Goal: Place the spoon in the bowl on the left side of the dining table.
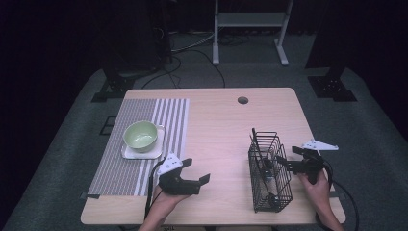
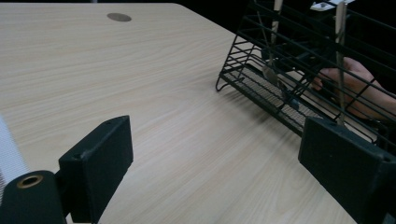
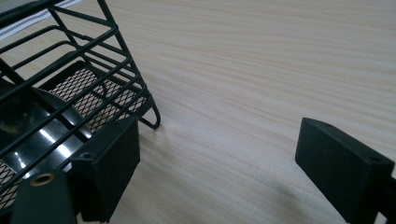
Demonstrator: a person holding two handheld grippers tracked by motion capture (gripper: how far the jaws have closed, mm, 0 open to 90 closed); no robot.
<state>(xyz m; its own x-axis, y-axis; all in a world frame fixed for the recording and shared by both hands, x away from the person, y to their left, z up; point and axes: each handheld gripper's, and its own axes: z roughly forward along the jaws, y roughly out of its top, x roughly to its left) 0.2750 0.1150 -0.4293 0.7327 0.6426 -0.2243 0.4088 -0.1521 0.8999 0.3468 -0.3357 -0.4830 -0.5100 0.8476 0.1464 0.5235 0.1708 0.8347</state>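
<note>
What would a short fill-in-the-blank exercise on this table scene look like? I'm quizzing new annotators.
1. The green bowl sits on a white ____ plate.
2. That plate lies on the ____ placemat.
3. The black wire basket stands nearest the ____ gripper.
4. Both the left gripper and the right one have their fingers ____.

Missing words: square; striped; right; open
</note>
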